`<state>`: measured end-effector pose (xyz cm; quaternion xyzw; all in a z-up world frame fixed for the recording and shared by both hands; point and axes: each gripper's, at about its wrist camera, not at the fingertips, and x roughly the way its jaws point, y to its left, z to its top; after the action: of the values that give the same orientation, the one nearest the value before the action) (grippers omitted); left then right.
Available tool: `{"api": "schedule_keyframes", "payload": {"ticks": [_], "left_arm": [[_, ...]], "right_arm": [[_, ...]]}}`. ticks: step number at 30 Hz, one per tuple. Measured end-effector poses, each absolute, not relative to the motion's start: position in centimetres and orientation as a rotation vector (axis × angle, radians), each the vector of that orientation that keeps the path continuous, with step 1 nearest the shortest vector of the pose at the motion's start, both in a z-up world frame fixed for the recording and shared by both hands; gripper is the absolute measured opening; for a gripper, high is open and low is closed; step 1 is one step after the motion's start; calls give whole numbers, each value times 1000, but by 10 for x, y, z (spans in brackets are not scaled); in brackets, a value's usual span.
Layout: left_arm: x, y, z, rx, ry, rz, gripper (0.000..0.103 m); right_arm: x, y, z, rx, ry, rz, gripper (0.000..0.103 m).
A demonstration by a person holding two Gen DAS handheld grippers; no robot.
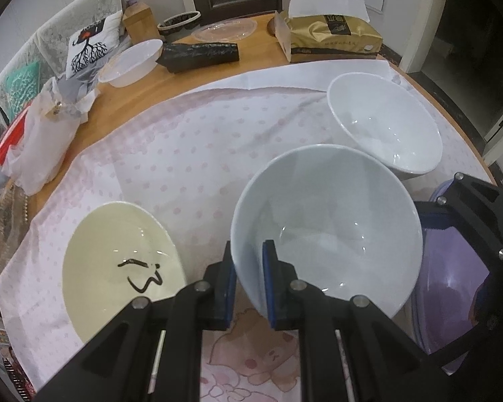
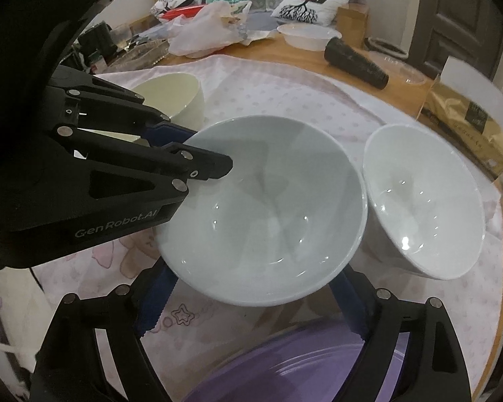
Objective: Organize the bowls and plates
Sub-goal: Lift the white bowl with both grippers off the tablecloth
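Bowl pinched at its near rim by left gripper, one finger inside, one outside, held near the table's front edge. Right gripper spread wide, fingers either side under the bowl, gripping nothing. White bowl just beside it toward the right edge, cream bowl to the left. Purple plate sits beneath. Step looks like stacking; next move probably needs lowering the bowl into the white bowl, level.

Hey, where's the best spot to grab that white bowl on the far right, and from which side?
Pinch the white bowl at its near rim, one finger inside the wall, one outside, coming from above. It sits upright and open, and its left side crowds the pale blue bowl.
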<state>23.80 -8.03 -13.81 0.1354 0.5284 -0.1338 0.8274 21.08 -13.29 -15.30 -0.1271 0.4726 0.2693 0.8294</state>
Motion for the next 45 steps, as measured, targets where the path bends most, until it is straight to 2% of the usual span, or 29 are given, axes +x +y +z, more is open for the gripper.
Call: {"api": "schedule_keyframes", "payload": {"ticks": [15, 29, 45], "left_arm": [[230, -68, -108, 259, 1054, -276, 11], [227, -25, -68, 226, 970, -210, 11], [231, 37, -68, 172, 969, -121, 11]], "right_arm": [[206, -128, -128, -248, 947, 560, 82], [211, -89, -94, -258, 874, 578, 82], [223, -27, -95, -286, 880, 631, 82]]}}
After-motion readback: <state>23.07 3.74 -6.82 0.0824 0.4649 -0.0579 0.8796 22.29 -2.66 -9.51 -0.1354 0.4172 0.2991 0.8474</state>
